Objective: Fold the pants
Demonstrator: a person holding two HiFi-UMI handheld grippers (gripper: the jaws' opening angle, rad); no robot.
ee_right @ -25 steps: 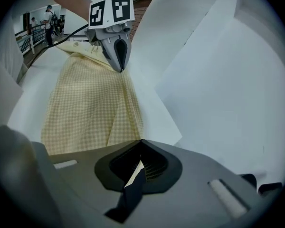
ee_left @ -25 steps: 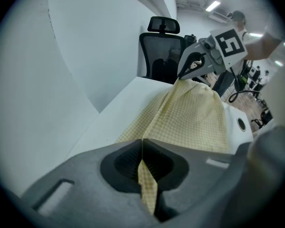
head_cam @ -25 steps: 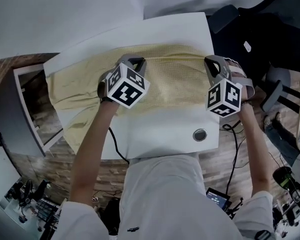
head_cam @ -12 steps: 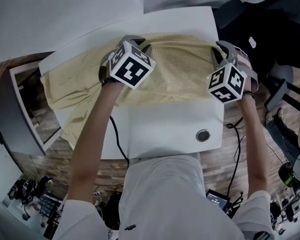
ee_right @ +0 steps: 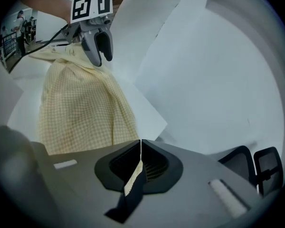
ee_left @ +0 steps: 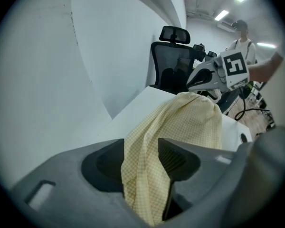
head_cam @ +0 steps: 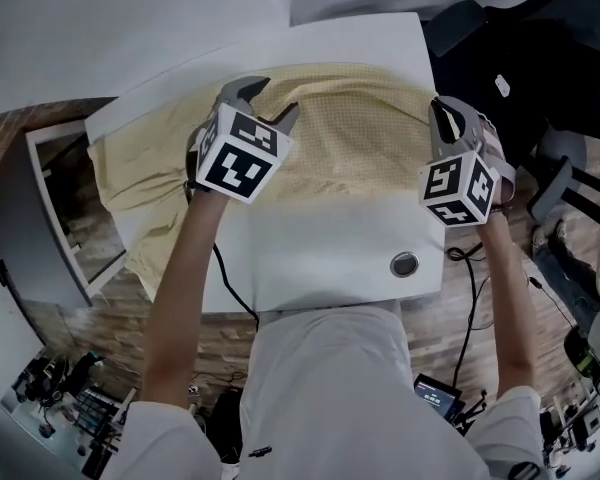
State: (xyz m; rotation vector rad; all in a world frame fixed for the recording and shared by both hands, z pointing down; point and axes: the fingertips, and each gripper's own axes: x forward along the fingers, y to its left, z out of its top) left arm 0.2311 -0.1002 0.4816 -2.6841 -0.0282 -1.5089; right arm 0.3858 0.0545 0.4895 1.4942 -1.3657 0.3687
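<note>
Pants point(head_cam: 350, 138): pale yellow checked cloth lying across the far half of the white table point(head_cam: 320, 258), with one end spilling over the table's left edge

Left gripper point(ee_left: 140, 148): jaws have just been opening and now stand wide apart; a bunched fold of the pants hangs loose in the gap, and neither pad presses on it

Right gripper point(ee_right: 140, 151): jaws have just been closing and now stand together, nipping a thin edge of the pants between the pads

Positions: the left gripper is over the far edge of the pants, left of their middle; the right gripper is at their right end, close to the table's right edge

Cloth between the grippers: in the left gripper view it rises from the open jaws in a rumpled ridge towards the right gripper

Table detail: a round metal grommet point(head_cam: 404, 264) sits near the front right corner, clear of the pants

Surroundings: a black office chair point(ee_left: 173, 56) stands beyond the table's far right corner
</note>
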